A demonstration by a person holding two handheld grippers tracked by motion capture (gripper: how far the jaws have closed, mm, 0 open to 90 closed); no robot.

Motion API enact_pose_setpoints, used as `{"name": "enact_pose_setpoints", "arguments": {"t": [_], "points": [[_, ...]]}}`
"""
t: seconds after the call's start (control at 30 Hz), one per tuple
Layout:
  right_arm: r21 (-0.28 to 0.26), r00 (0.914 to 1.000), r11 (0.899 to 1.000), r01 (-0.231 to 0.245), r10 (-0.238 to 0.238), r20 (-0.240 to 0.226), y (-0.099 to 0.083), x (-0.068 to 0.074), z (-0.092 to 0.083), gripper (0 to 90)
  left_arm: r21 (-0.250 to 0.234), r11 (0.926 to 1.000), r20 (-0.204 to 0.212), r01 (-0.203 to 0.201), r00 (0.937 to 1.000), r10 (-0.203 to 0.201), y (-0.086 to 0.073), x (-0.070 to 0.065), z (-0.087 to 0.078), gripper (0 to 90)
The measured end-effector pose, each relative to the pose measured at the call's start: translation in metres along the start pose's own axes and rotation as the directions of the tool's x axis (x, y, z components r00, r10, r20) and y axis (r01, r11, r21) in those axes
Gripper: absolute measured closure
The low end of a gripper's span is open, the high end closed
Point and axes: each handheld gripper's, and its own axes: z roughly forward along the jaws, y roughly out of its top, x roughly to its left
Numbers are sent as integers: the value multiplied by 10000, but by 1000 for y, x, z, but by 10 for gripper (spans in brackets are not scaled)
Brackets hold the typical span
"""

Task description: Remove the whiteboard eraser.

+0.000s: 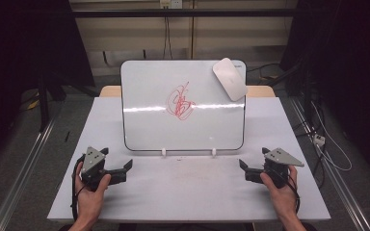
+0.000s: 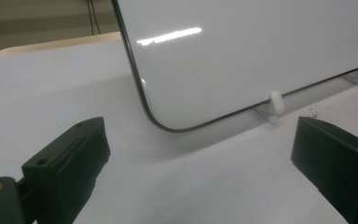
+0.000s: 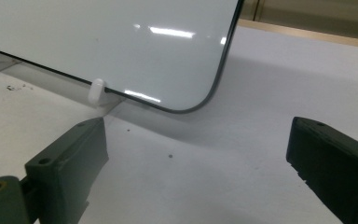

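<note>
A whiteboard stands upright on two small white feet at the middle of the table, with a red scribble near its centre. A white eraser clings to its top right corner. My left gripper rests on the table in front of the board's lower left corner, open with nothing between its jaws. My right gripper rests in front of the lower right corner, open too and holding nothing. A hand holds each gripper.
The white tabletop has bare room between the two grippers and on both sides of the board. Metal rails run along the floor at left and right. Cables lie on the floor at right.
</note>
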Motion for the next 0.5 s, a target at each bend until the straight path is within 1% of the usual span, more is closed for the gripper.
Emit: {"name": "enact_pose_setpoints", "arguments": {"t": [0.07,0.1,0.13,0.17,0.2,0.23,0.27,0.33,0.37,0.4,0.47,0.5], "points": [[13,10000,10000,-49,49,-9,0,0,0,54,19,10000,29,16,10000,-17,0,0,0,37],[127,9998,9998,-162,163,-117,-1,-2,1,54,-15,10000,143,37,9999,-37,1,-1,1,36],[165,9997,9996,-210,212,-84,-1,-2,1,54,32,10000,65,-39,10000,38,1,-1,2,36],[177,9995,9994,-304,304,-12,-1,-2,2,55,73,10000,72,-48,10000,47,1,-1,2,37],[212,9995,9992,-330,330,14,0,-2,2,56,59,10000,116,47,9999,-48,1,-2,3,38],[203,9995,9993,-299,300,-54,0,-2,2,55,52,9999,116,100,9999,-100,1,-2,3,38],[172,9995,9994,-291,293,-132,0,-2,1,52,72,10000,76,48,10000,-49,0,-2,3,38],[174,9997,9996,-240,242,-103,2,-1,2,69,143,9999,77,67,9999,-68,0,-2,4,38],[144,9994,9994,-314,316,-152,2,-1,2,71,174,9998,96,54,9999,-55,0,-2,3,38],[189,9992,9992,-363,366,-188,3,-2,2,68,168,9999,70,25,10000,-26,-1,-3,4,38],[374,9994,9989,-270,278,-206,6,-2,4,66,159,9999,118,-36,9999,34,0,-3,4,38],[350,9991,9988,-341,349,-245,7,-3,5,66,181,9998,103,-22,9999,21,-1,-4,4,39]]}}
